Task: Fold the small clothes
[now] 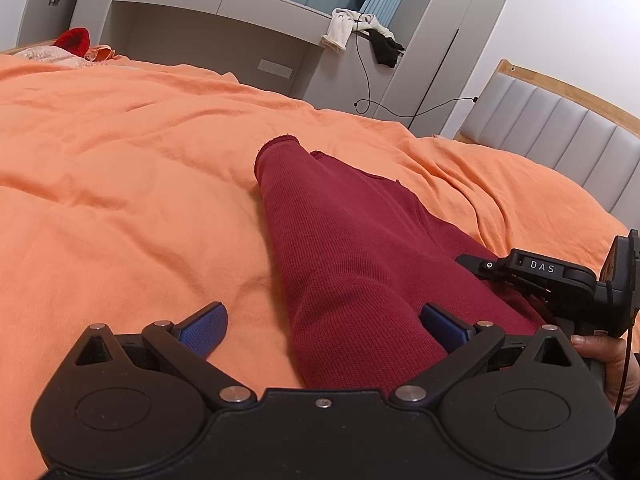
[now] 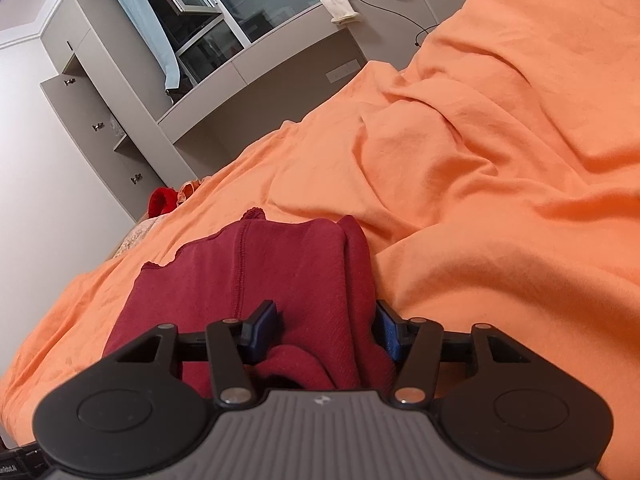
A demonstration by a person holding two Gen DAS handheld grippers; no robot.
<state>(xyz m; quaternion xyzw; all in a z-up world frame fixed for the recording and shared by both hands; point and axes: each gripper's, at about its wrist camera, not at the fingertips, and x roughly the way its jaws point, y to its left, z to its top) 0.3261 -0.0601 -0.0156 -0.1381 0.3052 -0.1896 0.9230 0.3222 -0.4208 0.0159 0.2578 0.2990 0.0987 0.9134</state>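
Observation:
A dark red knit garment (image 1: 360,264) lies lengthwise on the orange bedsheet (image 1: 120,160), its raw-edged end (image 1: 280,144) pointing away from me. My left gripper (image 1: 324,330) is open and wide. Its left pad (image 1: 204,332) rests on bare sheet and its right pad (image 1: 444,328) rests on the garment, whose near edge lies between them. In the right wrist view my right gripper (image 2: 326,322) is shut on a bunched fold of the same garment (image 2: 280,264), with both blue pads pressed against the cloth. Its black body (image 1: 568,280) shows at the right edge of the left wrist view.
A grey padded headboard (image 1: 560,128) borders the bed on the right. Beyond the bed stands a grey shelf unit (image 1: 224,4) with white and black clothes (image 1: 340,30) and a hanging cable (image 1: 364,80). A bright red item (image 1: 74,40) lies at the far corner. A hand (image 1: 612,360) holds the gripper handle.

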